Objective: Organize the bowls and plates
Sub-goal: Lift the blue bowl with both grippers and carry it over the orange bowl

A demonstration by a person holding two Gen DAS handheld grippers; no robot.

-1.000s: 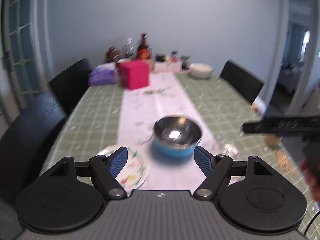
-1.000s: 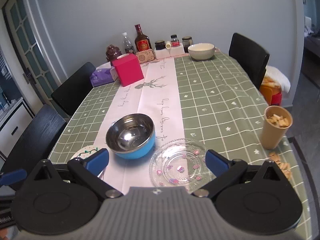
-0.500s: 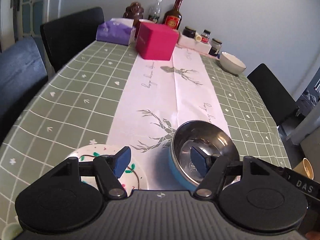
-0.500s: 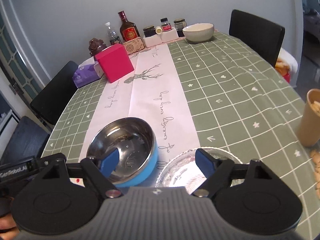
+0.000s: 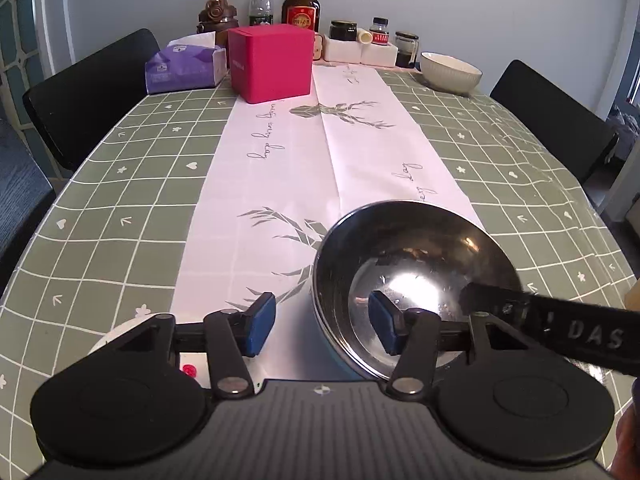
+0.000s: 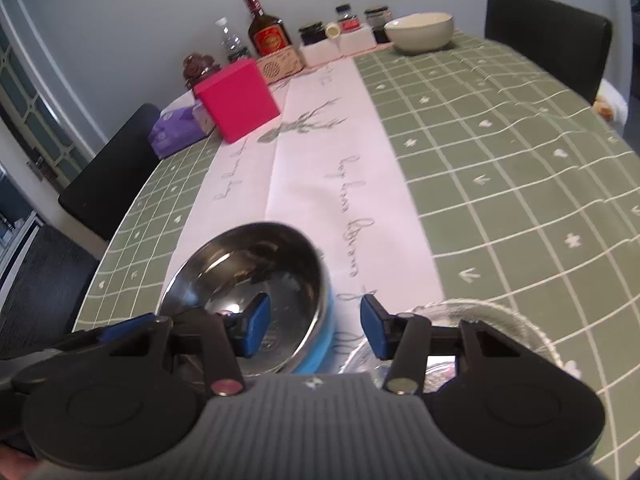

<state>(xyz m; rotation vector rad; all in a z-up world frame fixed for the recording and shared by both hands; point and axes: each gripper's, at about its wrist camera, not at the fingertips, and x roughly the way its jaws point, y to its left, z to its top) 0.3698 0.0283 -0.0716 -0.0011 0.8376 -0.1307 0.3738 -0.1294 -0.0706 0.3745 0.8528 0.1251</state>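
Left wrist view: we straddle the steel bowl's [image 5: 414,276] nine-o'clock rim, left gripper [image 5: 322,326] closing, unclamped; right gripper [image 6: 310,330] likewise closing at three o'clock.

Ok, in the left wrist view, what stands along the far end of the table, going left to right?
Purple tissue pack → pink box → white holders with jars → pale bowl. The bottles behind the box overlap it, so I leave them out.
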